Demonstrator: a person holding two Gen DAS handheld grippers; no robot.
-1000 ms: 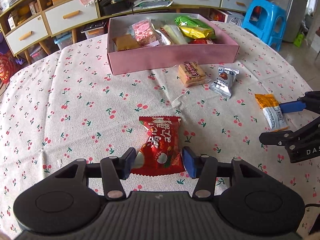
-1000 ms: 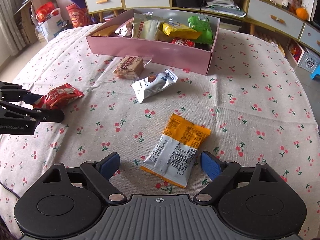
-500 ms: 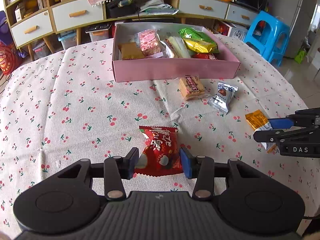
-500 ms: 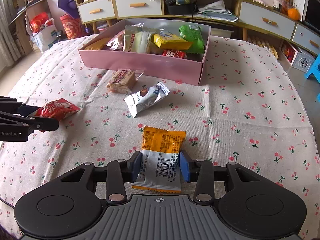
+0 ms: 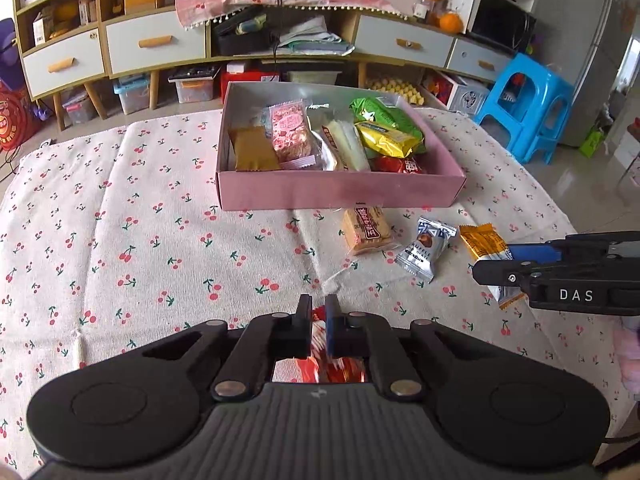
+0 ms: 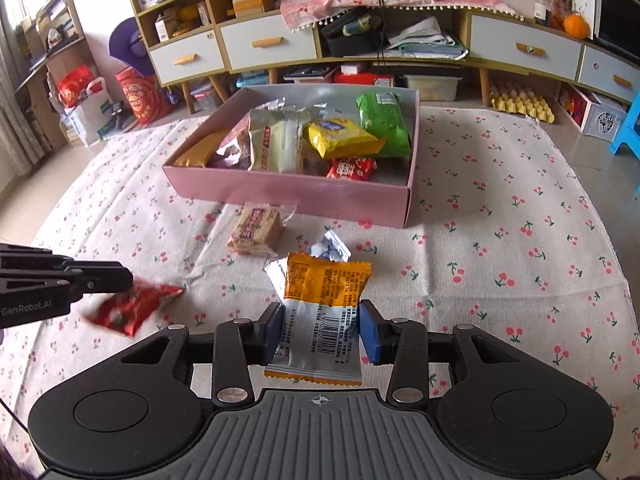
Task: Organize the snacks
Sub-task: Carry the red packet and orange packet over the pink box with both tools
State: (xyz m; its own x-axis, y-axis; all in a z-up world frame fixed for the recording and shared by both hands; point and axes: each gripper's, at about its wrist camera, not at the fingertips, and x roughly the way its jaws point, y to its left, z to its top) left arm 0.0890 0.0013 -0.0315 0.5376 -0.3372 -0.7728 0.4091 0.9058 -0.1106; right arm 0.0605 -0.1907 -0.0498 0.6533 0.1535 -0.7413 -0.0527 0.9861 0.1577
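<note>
My left gripper (image 5: 318, 320) is shut on a red snack packet (image 5: 320, 364) and holds it above the cherry-print tablecloth; the packet also shows in the right wrist view (image 6: 132, 308). My right gripper (image 6: 320, 330) is shut on an orange and white snack packet (image 6: 322, 312), lifted off the cloth; it also shows in the left wrist view (image 5: 480, 242). A pink box (image 5: 340, 194) with several snack packets stands farther back on the table. A biscuit pack (image 5: 366, 230) and a silver packet (image 5: 426, 248) lie in front of the box.
A low cabinet with drawers (image 5: 156, 46) runs behind the table. A blue plastic stool (image 5: 528, 104) stands at the back right. Bags and boxes (image 6: 84, 100) sit on the floor at the left.
Both grippers have closed on their packets and lifted them off the cloth. Both have risen and moved toward the pink box.
</note>
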